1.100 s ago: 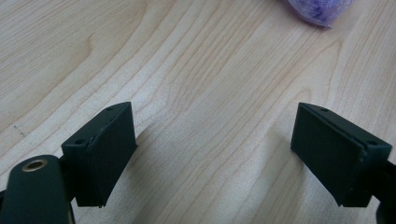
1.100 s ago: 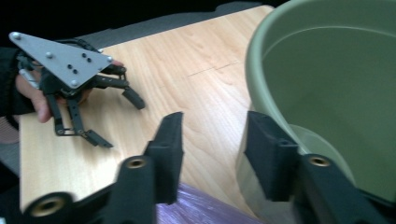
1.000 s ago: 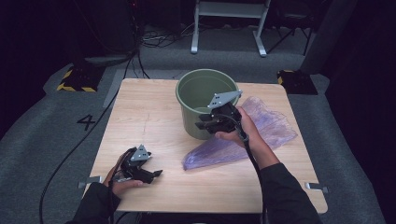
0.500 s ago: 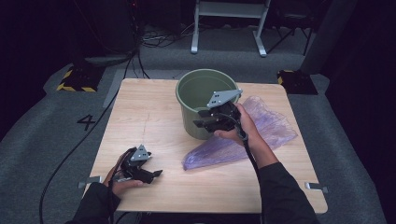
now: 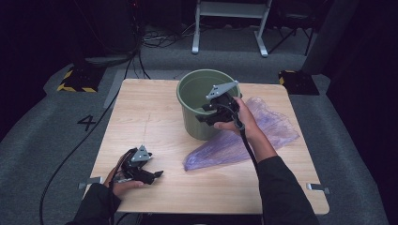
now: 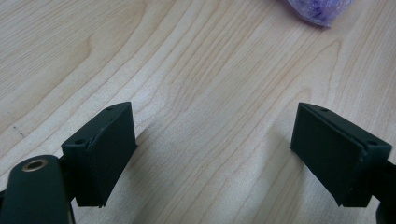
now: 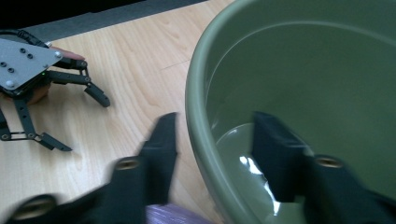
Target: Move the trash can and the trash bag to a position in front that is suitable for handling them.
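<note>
A green bucket [image 5: 199, 124] stands upright on the wooden table [image 5: 150, 117], past its middle. My right gripper [image 5: 206, 115] is at the bucket's near right rim [image 7: 201, 93]. Its jaws straddle the wall, one outside and one inside, with a gap on each side. They have just been closing a little with the rim between them, and the right gripper [image 7: 215, 123] still counts as open. A crumpled purple plastic bag [image 5: 244, 140] lies flat to the right of the bucket, under my right forearm. My left gripper [image 5: 152, 176] rests open on the table's near left, nothing between its jaws [image 6: 212, 140].
The bag's near tip [image 6: 317, 8] lies just ahead of the left gripper. The right gripper view also catches the left gripper [image 7: 86, 123] on the bare wood. Grey carpet, cables and a metal stand [image 5: 230, 28] surround the table.
My right gripper has shifted slightly toward the bucket, so its jaws now straddle the rim. The left gripper, the bucket and the bag have stayed in place.
</note>
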The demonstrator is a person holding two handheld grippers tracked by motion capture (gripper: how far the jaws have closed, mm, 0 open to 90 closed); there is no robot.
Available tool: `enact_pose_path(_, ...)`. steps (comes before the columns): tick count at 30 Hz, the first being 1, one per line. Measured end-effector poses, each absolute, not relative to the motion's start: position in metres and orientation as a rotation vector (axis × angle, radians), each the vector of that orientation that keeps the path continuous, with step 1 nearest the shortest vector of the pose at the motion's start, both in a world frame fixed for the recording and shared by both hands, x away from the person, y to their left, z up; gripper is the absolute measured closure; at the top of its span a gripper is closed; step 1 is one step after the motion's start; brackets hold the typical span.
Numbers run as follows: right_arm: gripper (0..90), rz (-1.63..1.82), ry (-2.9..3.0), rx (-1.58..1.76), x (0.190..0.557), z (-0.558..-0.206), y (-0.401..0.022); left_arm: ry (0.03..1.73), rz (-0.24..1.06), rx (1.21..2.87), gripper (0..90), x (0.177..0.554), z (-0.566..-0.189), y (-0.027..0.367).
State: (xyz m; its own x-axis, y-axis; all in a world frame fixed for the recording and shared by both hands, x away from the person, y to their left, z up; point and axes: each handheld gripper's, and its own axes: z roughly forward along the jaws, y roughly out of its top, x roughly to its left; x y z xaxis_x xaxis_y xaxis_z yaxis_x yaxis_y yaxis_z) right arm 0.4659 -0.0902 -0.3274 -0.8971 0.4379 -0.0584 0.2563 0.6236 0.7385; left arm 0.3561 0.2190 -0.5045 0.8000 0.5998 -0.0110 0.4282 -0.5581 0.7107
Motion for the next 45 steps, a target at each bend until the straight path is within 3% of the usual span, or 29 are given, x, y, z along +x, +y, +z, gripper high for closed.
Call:
enact_pose_path(4, 72.7, 1.141, 2.655, 0.528, 0.471, -0.332, -0.086, 0.754, 0.301, 2.248, 13.5, 0.356, -0.505, 0.219)
enact_pose_path(7, 75.8, 1.142, 2.643, 0.484, 0.468, -0.333, -0.081, 0.755, 0.301, 2.248, 13.5, 0.356, -0.505, 0.219)
enact_pose_path(28, 76.2, 1.154, 2.697, 0.245, 0.394, -0.332, -0.07, 0.754, 0.3, 2.25, 13.5, 0.356, -0.504, 0.219)
enact_pose_path(30, 73.6, 1.18, 2.689, 0.237, 0.388, -0.333, -0.071, 0.754, 0.3, 2.25, 13.5, 0.356, -0.504, 0.219)
enact_pose_path(32, 61.0, 1.26, 2.644, 0.258, 0.382, -0.33, -0.076, 0.754, 0.3, 2.25, 13.5, 0.356, -0.504, 0.219)
enact_pose_path(36, 45.8, 1.36, 2.529, 0.252, 0.367, -0.323, -0.097, 0.754, 0.3, 2.25, 13.5, 0.356, -0.504, 0.219)
enact_pose_path(45, 37.8, 1.326, 2.362, 0.461, 0.355, -0.339, -0.17, 0.754, 0.3, 2.249, 13.6, 0.356, -0.504, 0.219)
